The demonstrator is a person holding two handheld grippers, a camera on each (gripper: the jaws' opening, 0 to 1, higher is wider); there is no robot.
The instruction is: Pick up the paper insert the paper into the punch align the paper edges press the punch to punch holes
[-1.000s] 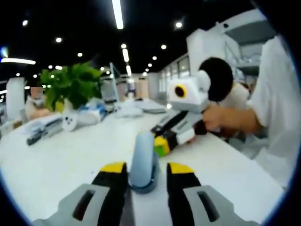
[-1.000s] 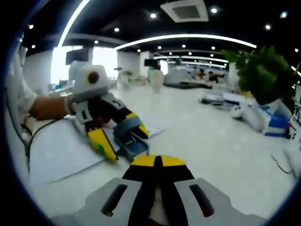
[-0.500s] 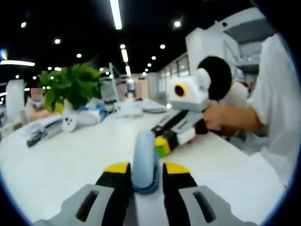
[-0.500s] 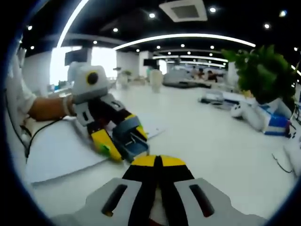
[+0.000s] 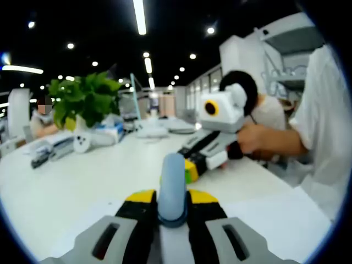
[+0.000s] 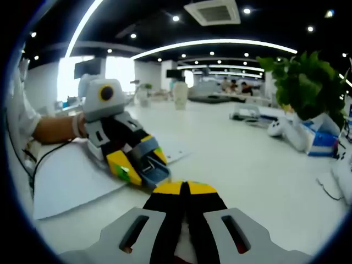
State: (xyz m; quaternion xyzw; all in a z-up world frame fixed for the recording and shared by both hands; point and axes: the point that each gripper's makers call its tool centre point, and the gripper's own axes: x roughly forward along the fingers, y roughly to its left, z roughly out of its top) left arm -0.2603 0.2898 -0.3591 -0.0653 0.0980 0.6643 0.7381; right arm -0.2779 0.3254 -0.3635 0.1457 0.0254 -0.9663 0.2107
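White table, left gripper fingers clamping blue punch, right gripper fingers closed, empty

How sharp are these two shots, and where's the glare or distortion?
Left gripper view: soft throughout, the punch blurred up close, ceiling strips glaring. Right gripper view: crisper, the paper readable, the window blown out; fisheye bends the ceiling lights in both.

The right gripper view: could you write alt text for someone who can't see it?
A hand-held left gripper with yellow tips is clamped on a blue hole punch that rests on a sheet of white paper on a white table. The right gripper sits shut at the bottom, with a green plant farther back.
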